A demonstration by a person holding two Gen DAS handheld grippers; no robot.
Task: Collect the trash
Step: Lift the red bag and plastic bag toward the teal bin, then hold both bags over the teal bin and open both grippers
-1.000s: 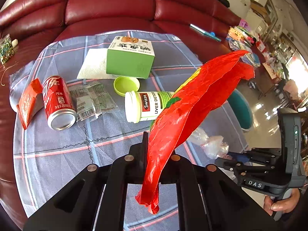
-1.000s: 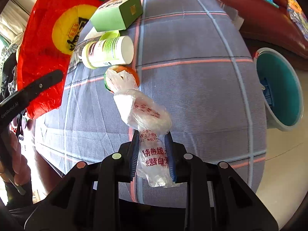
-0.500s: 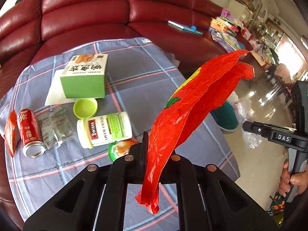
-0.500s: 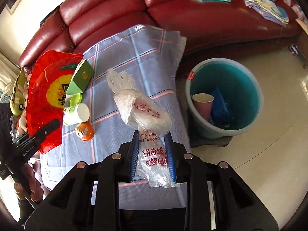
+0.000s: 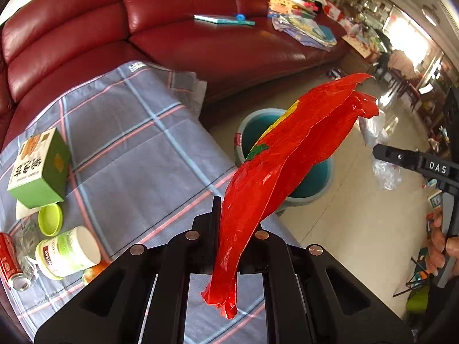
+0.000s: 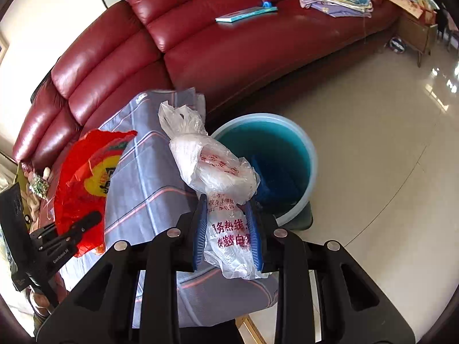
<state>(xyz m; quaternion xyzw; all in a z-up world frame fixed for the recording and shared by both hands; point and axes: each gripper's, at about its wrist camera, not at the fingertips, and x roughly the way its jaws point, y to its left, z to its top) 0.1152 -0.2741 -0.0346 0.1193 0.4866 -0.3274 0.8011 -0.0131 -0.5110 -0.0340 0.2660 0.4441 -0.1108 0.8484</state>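
My left gripper (image 5: 232, 226) is shut on a red plastic bag (image 5: 289, 154), held up in the air between me and the teal bin (image 5: 312, 180) on the floor. My right gripper (image 6: 228, 223) is shut on a crumpled white plastic bag (image 6: 212, 163) with red print, held just left of and above the bin (image 6: 287, 154). The red bag (image 6: 83, 180) also shows at the left of the right wrist view. The right gripper and its white bag (image 5: 384, 166) show at the right of the left wrist view.
A table with a grey checked cloth (image 5: 137, 149) holds a green box (image 5: 37, 166), a green lid (image 5: 50, 219), a white Swisse bottle (image 5: 68, 252), an orange-green item (image 5: 91, 272) and a red can (image 5: 10, 261). A red leather sofa (image 6: 229, 46) stands behind. Tiled floor (image 6: 373, 149) lies right.
Both grippers have swung right, away from the table and toward the teal bin, each still holding its bag. The bin is now near the middle of both views.
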